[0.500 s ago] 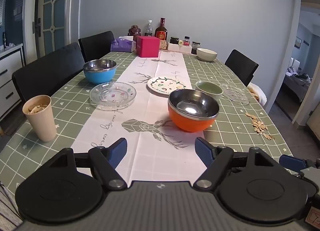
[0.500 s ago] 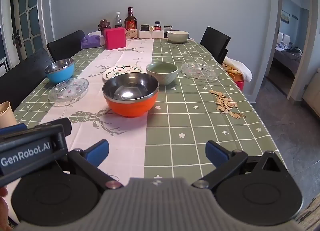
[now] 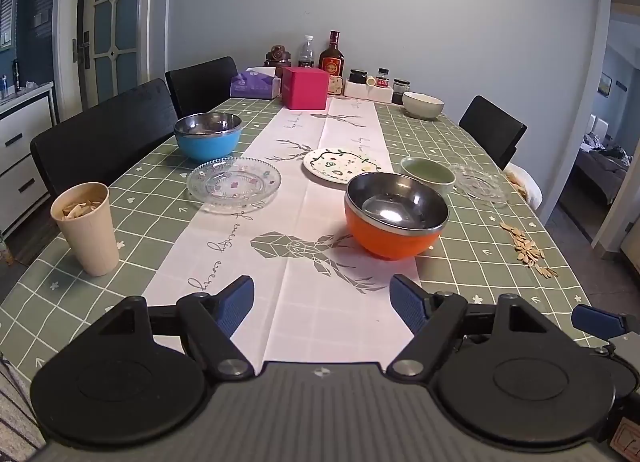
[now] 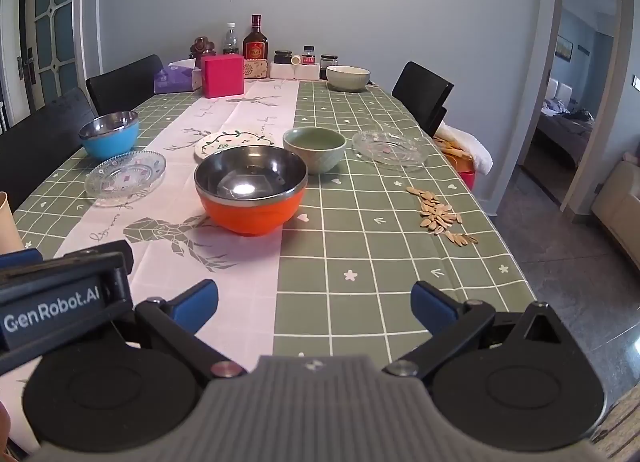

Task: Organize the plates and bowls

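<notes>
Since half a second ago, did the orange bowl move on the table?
No. In the left wrist view the orange bowl sits at the same spot on the right edge of the white runner, just in front of the green bowl.

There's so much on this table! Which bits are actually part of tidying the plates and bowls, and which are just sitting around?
Part of the job:
orange bowl
blue bowl
green bowl
far pale bowl
patterned plate
two glass dishes

Just lying about:
beige cup
scattered seeds
pink box
tissue box
bottles and jars
</notes>
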Demonstrator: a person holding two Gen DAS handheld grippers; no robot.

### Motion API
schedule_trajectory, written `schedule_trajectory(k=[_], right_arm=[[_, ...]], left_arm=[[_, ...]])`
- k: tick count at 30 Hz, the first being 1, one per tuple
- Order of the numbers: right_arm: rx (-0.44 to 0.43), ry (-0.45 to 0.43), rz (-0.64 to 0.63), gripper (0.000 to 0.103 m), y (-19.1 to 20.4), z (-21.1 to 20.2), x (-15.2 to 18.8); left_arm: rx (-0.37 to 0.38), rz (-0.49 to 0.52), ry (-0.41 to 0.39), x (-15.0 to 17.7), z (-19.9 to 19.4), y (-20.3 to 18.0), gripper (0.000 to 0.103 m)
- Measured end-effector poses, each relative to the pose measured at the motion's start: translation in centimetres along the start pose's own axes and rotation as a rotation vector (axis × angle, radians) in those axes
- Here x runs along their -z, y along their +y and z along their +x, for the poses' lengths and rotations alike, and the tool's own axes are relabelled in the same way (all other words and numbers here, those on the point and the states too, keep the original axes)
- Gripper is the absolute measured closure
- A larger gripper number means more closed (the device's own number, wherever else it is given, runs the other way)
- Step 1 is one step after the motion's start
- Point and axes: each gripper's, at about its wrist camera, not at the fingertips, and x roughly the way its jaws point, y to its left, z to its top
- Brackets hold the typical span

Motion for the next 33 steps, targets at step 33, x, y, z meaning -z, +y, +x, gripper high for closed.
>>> schedule_trajectory(k=[33], right_arm=[[-0.016, 0.033, 0.022, 0.004, 0.38, 1.08, 0.13]], left_arm=[[-0.019, -0.005, 0.024, -0.15, 0.27, 0.22, 0.012]])
